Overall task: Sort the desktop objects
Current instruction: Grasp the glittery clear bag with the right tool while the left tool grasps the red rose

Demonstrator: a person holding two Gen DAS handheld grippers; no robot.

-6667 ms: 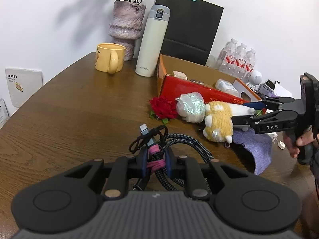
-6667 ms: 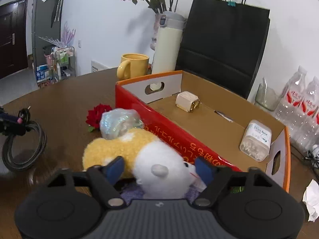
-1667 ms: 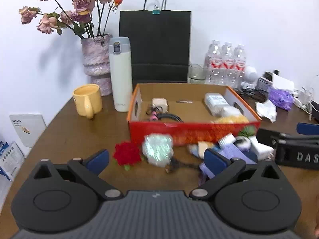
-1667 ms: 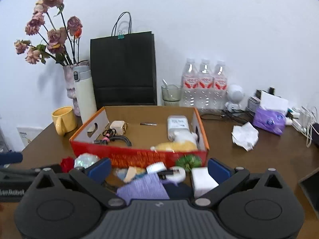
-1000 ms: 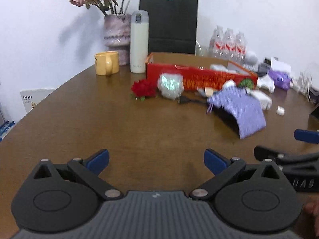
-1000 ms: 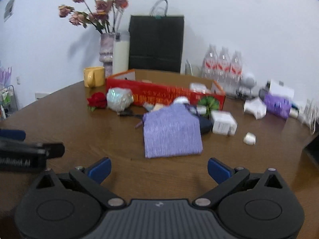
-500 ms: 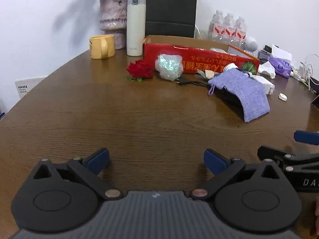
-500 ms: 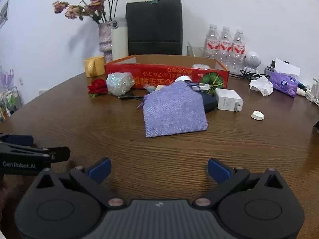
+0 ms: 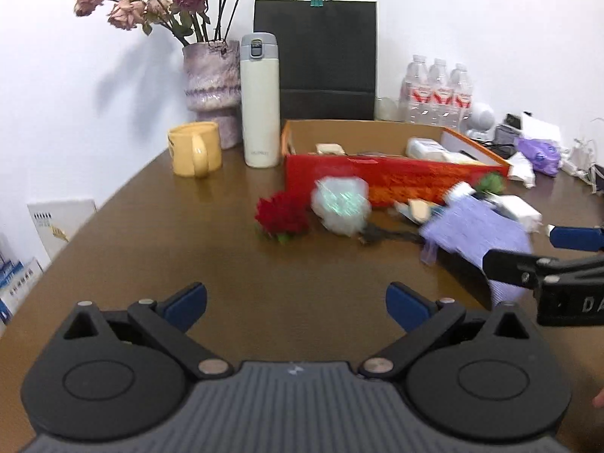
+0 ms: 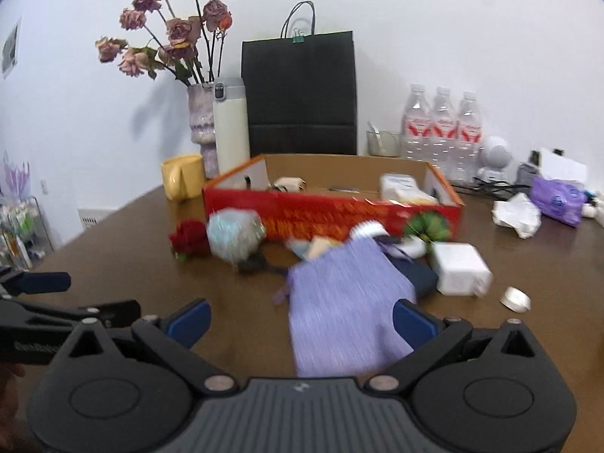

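A red cardboard box (image 9: 392,179) (image 10: 332,215) stands mid-table holding small items. In front of it lie a red rose (image 9: 281,217) (image 10: 188,239), a shiny crumpled ball (image 9: 339,202) (image 10: 234,236), a black cable (image 9: 389,234), a purple knit pouch (image 9: 475,234) (image 10: 339,302), a white charger block (image 10: 458,273) and a green ornament (image 10: 428,226). My left gripper (image 9: 296,302) is open and empty over bare wood, short of the rose. My right gripper (image 10: 300,319) is open and empty, with the pouch's near end between its fingers. Each gripper shows at the other view's edge.
Behind the box stand a yellow mug (image 9: 194,147), a white flask (image 9: 260,100), a vase of dried roses (image 9: 213,90), a black paper bag (image 9: 315,60) and water bottles (image 10: 441,128). Tissue (image 10: 517,213), a purple pack (image 10: 558,194) and a small white cap (image 10: 515,298) lie right.
Both grippers have moved forward toward the clutter and tilted up; the box and objects appear larger and nearer. Both stay open and empty.
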